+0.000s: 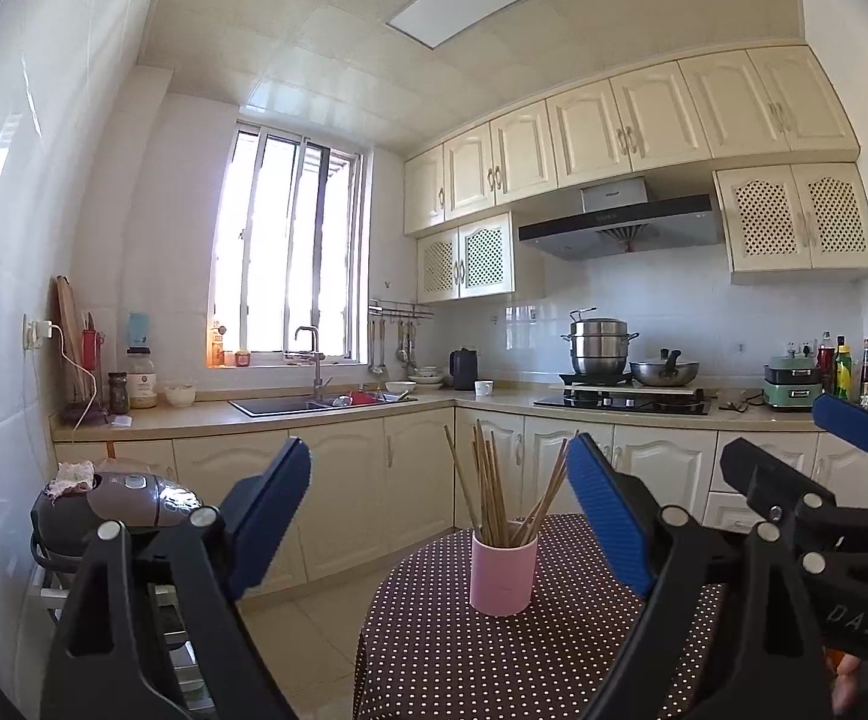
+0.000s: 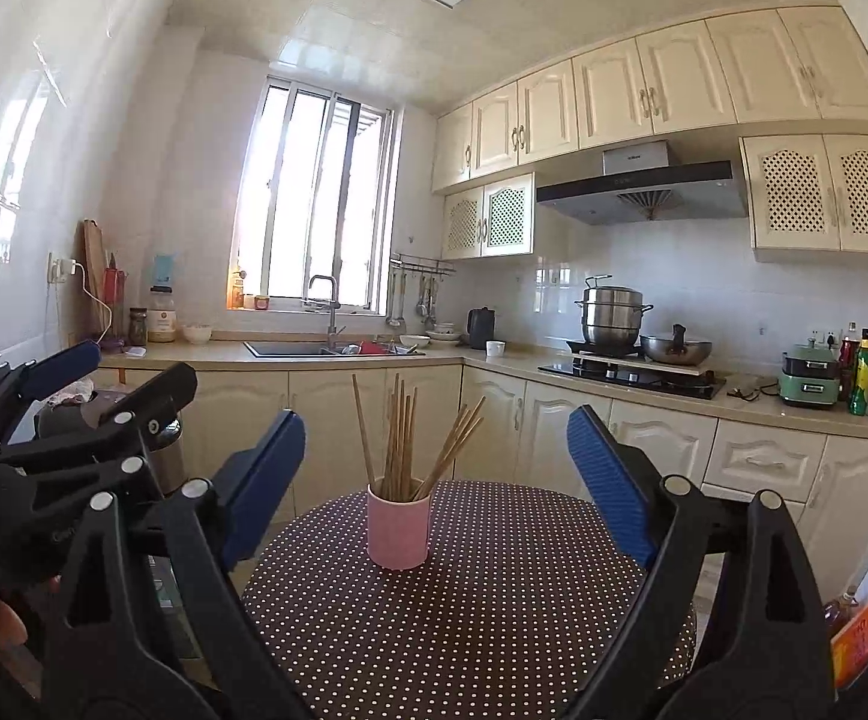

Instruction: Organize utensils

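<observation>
1. The left tool (image 1: 436, 501) hangs level with its blue-padded jaws spread wide and nothing between them; no pad touches anything.
2. From the left tool, the pink cylindrical ceramic cup (image 1: 503, 567) stands at about 1 o'clock, a little right of the tool's centre line and well apart from its tips.
3. The cup rests upright on the round counter with the brown white-dotted cloth (image 1: 434, 648), near its far edge.
4. The bundle of thin wooden chopsticks (image 1: 490, 480) stands in the cup, long axes near vertical, fanning from 11 to 1 o'clock at the tops.
5. From the right tool (image 2: 436, 471), the cup (image 2: 399, 531) lies at about 11 o'clock, just left of centre.
6. The right tool is likewise wide open and empty.
7. Judged from both views, the cup sits between the two tools, roughly as near one as the other; a level tool would meet the sticks crosswise.
</observation>
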`<state>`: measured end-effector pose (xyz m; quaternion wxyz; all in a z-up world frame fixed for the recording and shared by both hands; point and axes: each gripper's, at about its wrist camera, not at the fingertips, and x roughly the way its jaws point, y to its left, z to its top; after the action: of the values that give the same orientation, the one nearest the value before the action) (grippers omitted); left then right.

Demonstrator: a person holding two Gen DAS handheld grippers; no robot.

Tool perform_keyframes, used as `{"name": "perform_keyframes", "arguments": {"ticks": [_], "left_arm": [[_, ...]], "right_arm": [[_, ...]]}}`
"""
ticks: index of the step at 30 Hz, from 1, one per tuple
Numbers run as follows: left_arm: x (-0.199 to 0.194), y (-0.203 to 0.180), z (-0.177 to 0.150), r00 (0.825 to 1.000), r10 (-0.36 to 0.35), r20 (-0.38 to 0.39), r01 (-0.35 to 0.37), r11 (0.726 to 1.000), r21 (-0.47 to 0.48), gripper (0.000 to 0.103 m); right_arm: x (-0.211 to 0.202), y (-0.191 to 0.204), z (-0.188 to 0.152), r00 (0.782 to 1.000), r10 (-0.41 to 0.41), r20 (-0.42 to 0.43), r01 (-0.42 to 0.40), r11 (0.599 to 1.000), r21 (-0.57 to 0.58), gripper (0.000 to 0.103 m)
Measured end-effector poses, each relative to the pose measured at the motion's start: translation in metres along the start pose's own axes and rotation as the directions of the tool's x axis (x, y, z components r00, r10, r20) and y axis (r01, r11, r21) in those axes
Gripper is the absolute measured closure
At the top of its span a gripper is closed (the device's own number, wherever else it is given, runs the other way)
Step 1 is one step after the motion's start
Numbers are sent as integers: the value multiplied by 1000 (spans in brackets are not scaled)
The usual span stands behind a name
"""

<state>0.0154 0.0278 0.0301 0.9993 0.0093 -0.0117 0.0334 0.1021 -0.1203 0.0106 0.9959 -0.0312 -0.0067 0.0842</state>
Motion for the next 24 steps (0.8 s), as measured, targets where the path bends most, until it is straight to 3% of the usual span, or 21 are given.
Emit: {"name": "perform_keyframes", "arguments": {"ticks": [24], "left_arm": [[3, 3, 2, 1000, 13, 0, -13, 1000, 6, 17]], "right_arm": [[3, -3, -1, 1000, 14, -15, -14, 1000, 17, 11]]}}
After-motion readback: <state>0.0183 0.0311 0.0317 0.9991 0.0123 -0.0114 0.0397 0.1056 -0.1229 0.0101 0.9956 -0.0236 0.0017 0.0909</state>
